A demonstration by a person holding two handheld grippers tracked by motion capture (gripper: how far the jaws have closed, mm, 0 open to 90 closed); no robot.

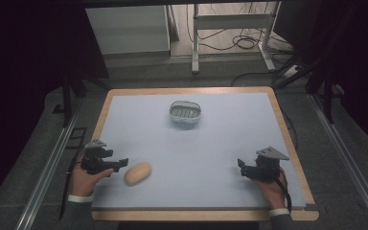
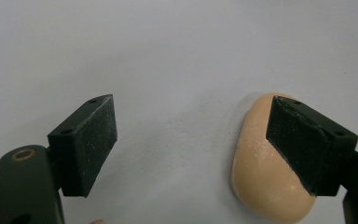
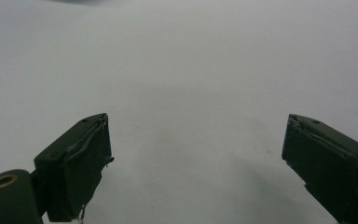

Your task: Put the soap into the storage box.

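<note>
Soap bar, tan and oval, lies at the lower left of the high view on the pale blue table, its long axis tilted up toward the right. Just left of it sits the left gripper, jaws spread wide; in the left gripper view the bar lies off to the right, partly behind the right-hand jaw rather than between the two. Right gripper rests at lower right, well apart, jaws wide over bare table. Soap dish stands at upper centre, empty
</note>
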